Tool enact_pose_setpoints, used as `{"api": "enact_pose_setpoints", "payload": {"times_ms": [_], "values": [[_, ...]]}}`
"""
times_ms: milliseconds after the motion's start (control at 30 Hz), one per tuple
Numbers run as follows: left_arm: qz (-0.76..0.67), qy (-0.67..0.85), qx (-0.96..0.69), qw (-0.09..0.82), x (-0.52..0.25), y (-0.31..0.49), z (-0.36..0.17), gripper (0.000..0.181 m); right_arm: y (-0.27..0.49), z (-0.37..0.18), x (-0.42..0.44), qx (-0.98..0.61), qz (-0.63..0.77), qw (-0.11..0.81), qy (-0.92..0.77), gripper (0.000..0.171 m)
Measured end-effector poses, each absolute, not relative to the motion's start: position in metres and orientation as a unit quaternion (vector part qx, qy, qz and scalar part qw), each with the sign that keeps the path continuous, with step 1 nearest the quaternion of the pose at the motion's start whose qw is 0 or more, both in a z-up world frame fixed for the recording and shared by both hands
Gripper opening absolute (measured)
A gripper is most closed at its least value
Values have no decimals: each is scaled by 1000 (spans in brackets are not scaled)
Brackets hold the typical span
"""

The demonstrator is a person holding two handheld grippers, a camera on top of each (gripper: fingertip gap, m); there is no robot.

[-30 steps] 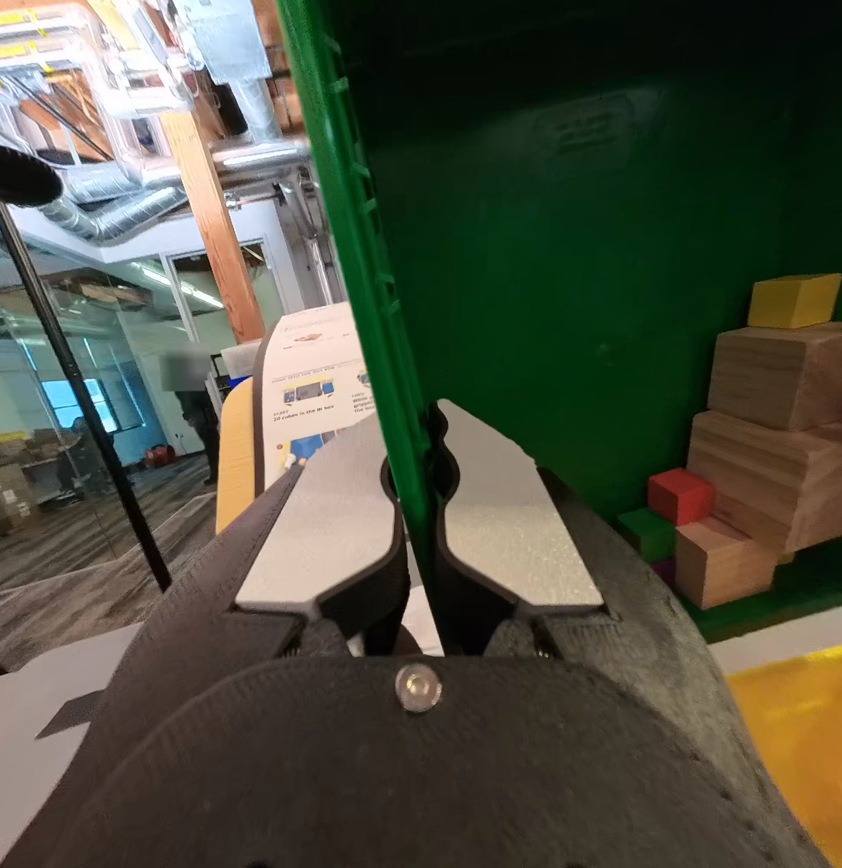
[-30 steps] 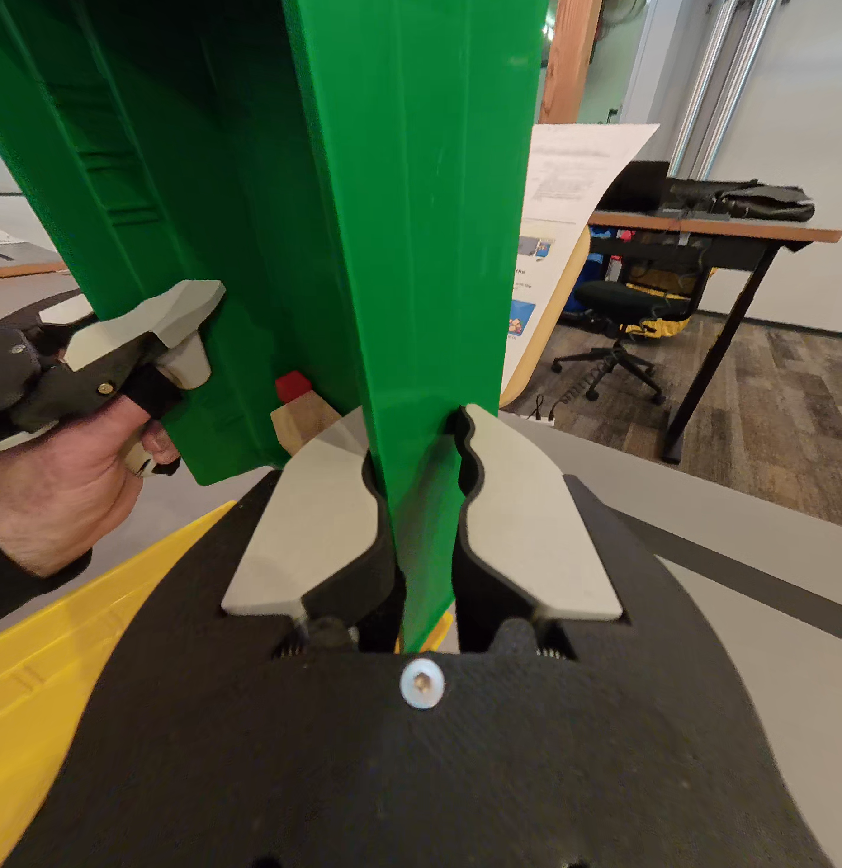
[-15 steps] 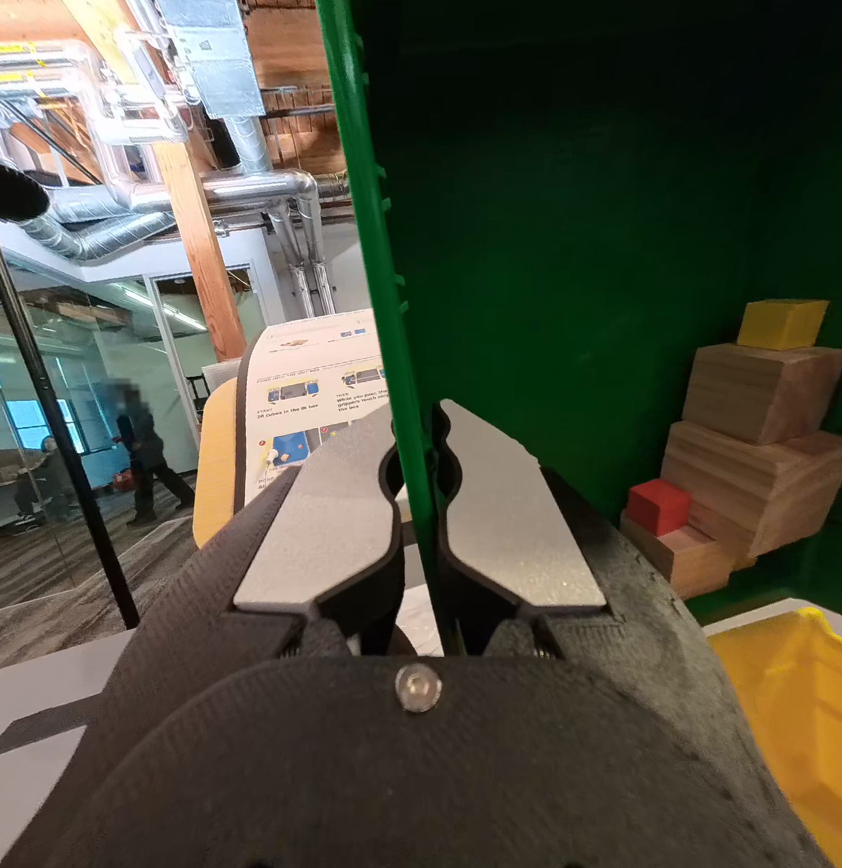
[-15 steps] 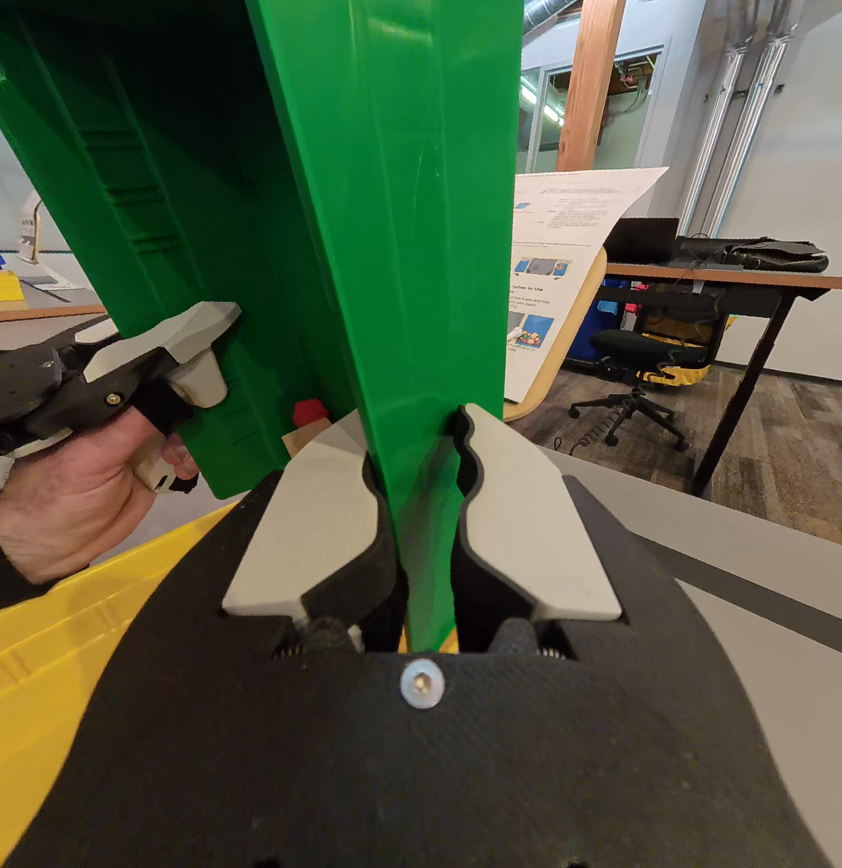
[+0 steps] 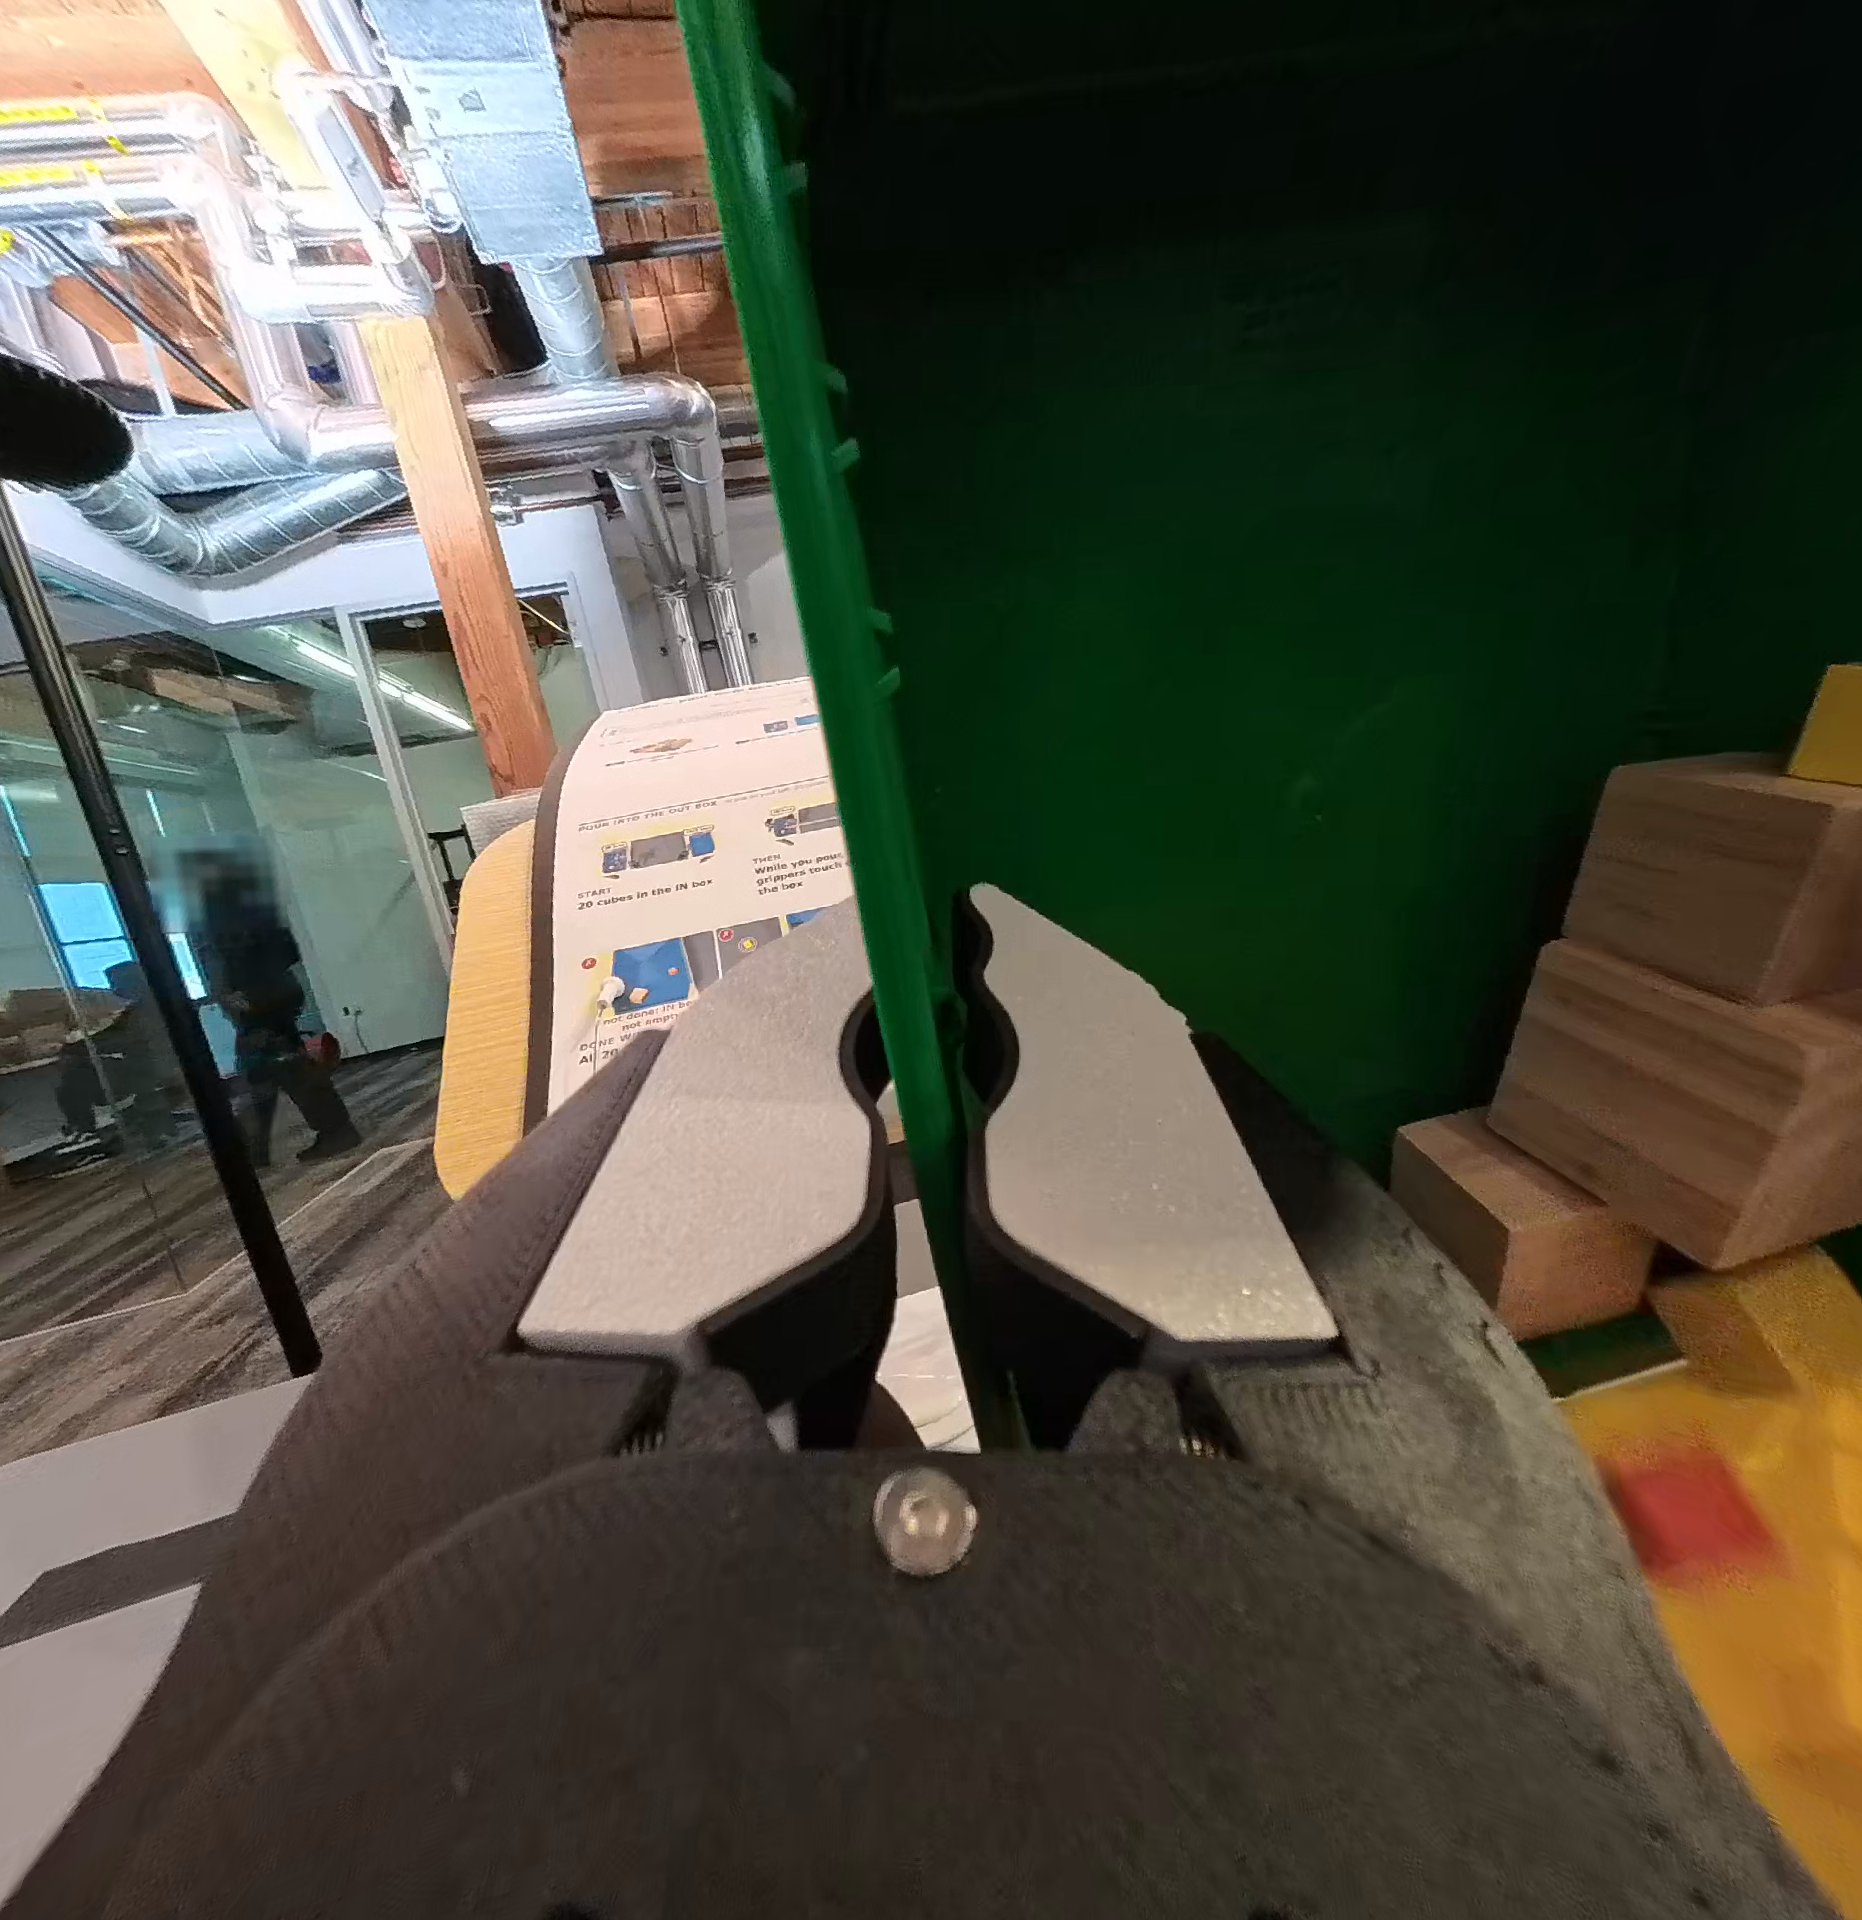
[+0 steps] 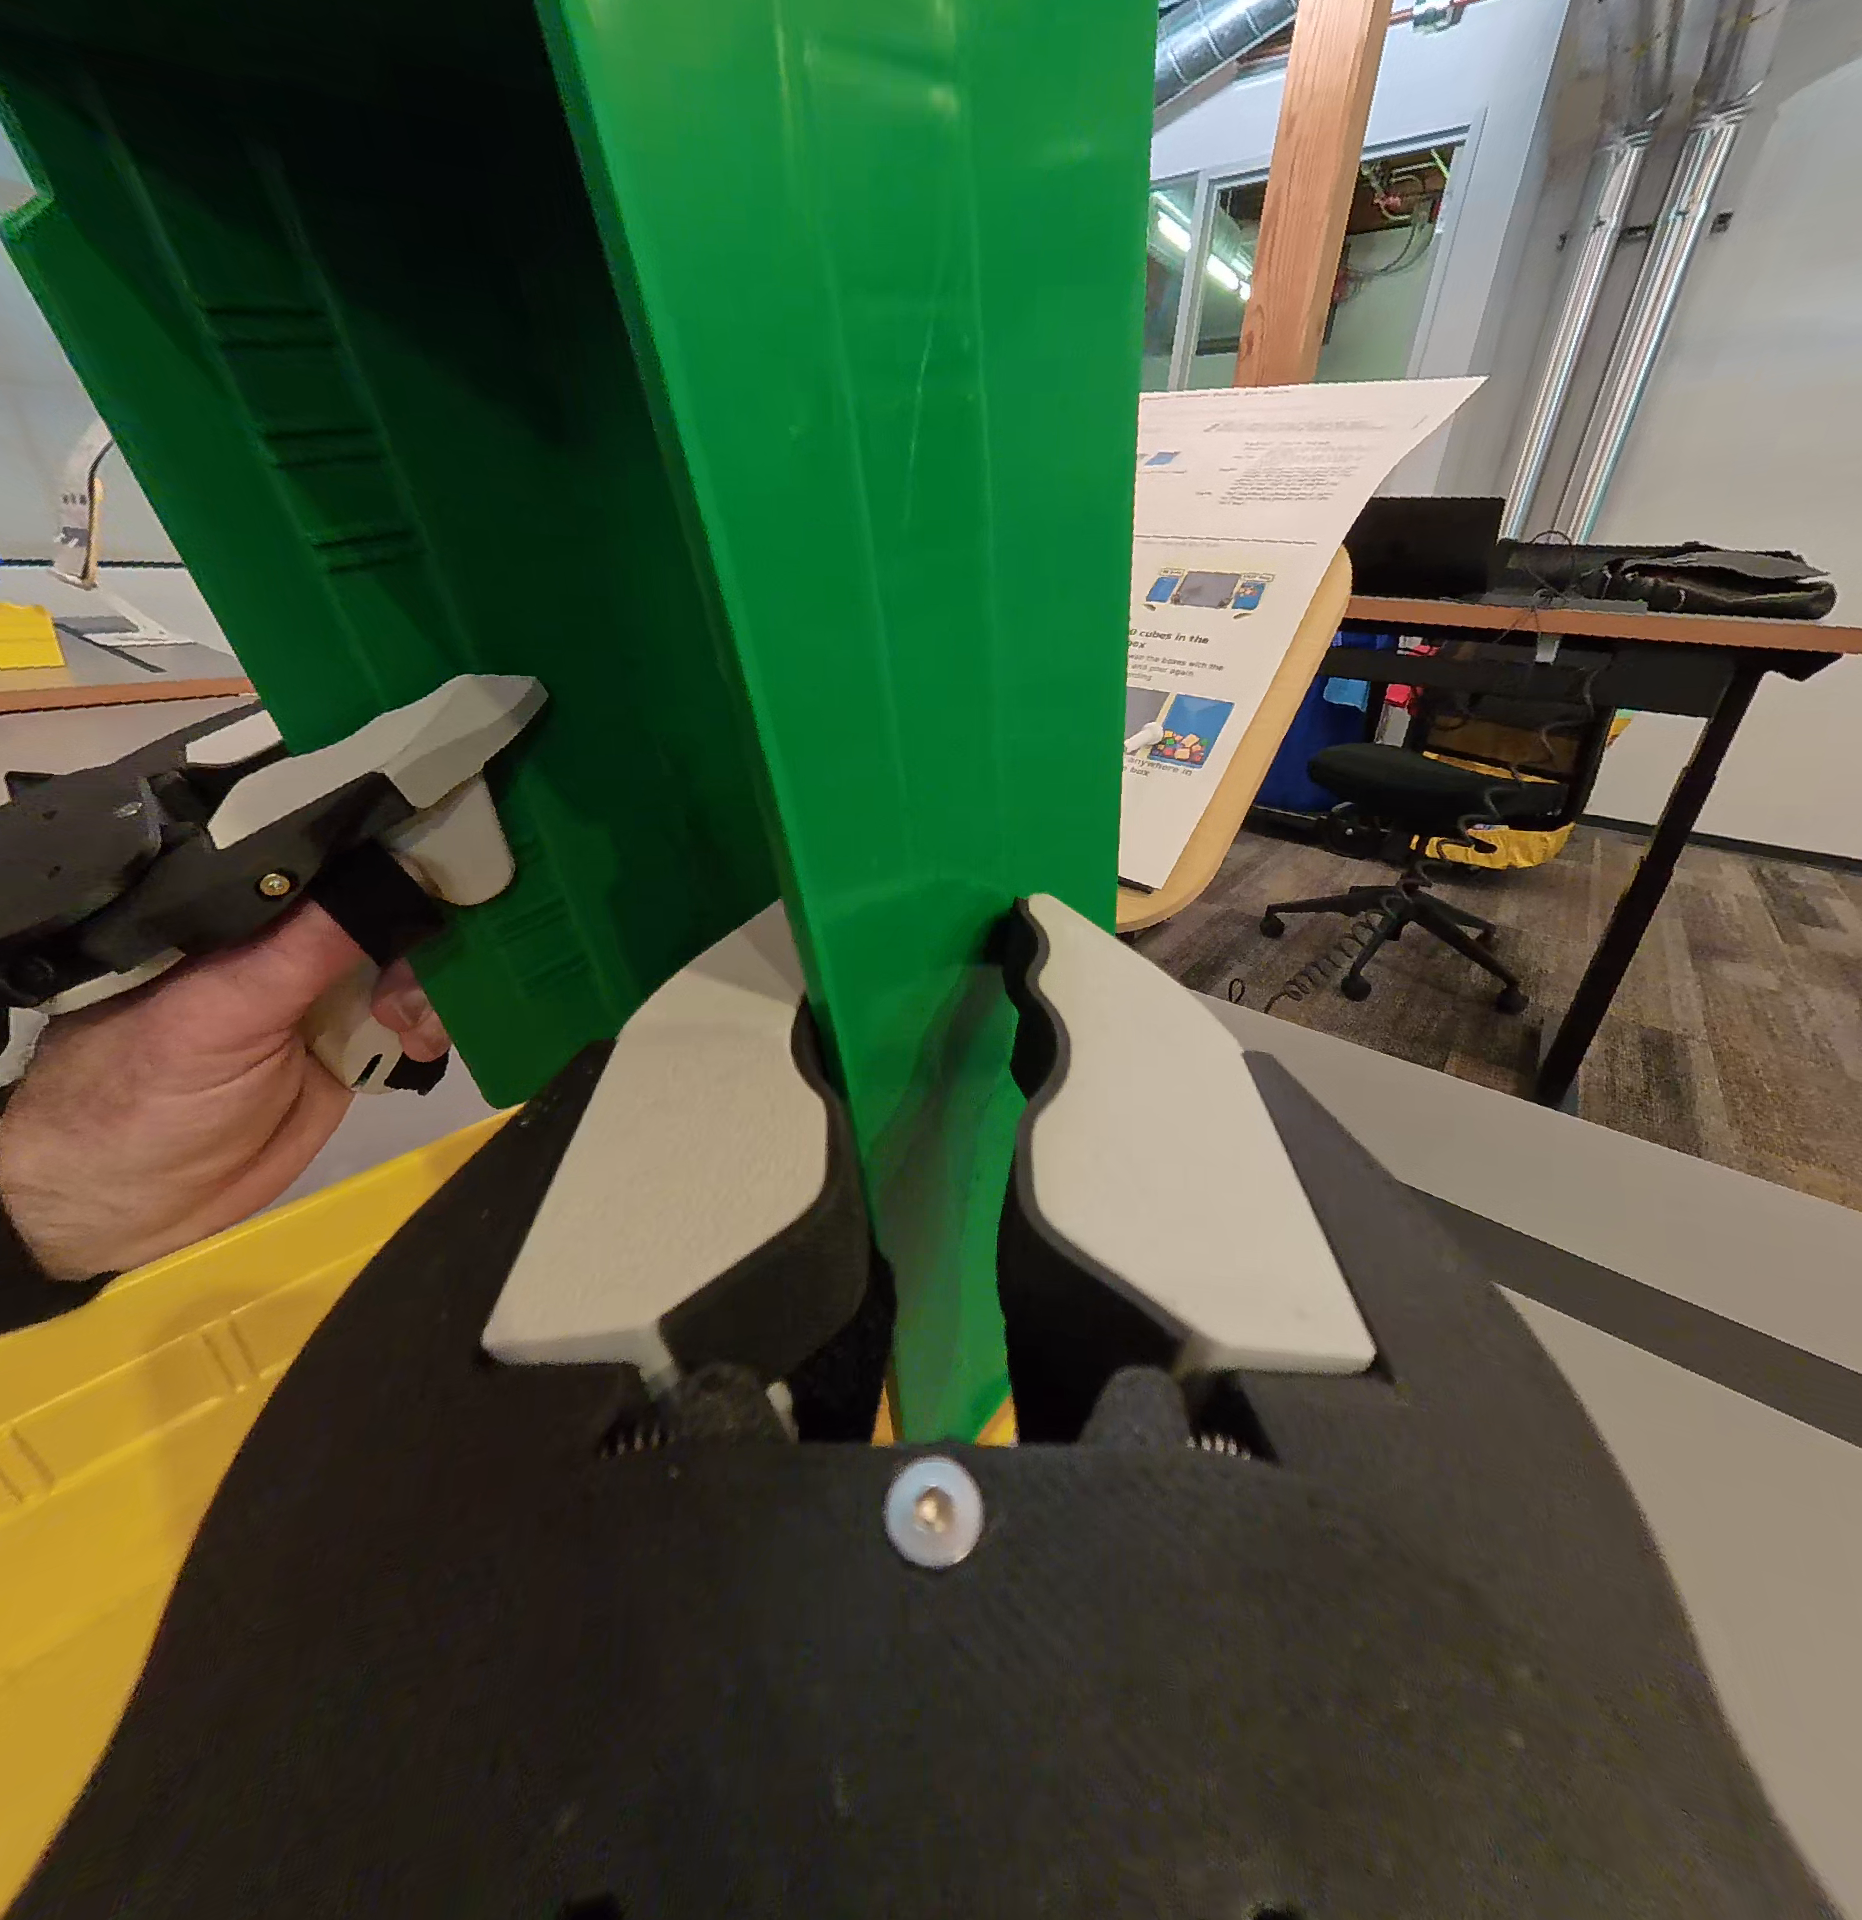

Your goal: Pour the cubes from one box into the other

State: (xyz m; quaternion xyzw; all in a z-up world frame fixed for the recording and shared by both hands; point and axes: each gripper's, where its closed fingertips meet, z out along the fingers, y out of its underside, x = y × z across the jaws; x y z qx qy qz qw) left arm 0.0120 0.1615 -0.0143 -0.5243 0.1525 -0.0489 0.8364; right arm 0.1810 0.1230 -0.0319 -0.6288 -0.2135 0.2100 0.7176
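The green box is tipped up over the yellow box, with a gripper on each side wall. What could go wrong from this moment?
1. The wooden blocks lie stacked at the low end of the green box; they may drop together and bounce out of the yellow box.
2. The left gripper and right gripper pinch only thin walls, so the box might slip or twist.
3. The yellow cube on top may fall wide.

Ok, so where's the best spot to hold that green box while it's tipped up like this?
By the thin side walls, one gripper on each, coming from below the rim edge-on. The green box stands steeply tilted over the yellow box; the left gripper and right gripper each pinch a wall, which fits between their fingers.
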Motion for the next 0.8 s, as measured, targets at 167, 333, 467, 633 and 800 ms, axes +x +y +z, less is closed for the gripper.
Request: {"api": "enact_pose_setpoints", "payload": {"times_ms": [167, 333, 467, 633, 800], "values": [[-43, 150, -529, 834, 11, 163, -14, 7, 121, -33, 179, -627, 228, 708, -232, 28], [-39, 145, -531, 834, 10, 164, -15, 7, 116, -33, 176, -629, 245, 689, -263, 34], [-37, 142, -535, 832, 10, 166, -15, 7, 115, -32, 173, -631, 259, 682, -263, 38], [-34, 141, -535, 832, 8, 165, -15, 7, 115, -32, 172, -632, 265, 680, -261, 38], [-33, 141, -537, 831, 9, 166, -15, 7, 117, -32, 173, -639, 251, 678, -263, 37]]}}
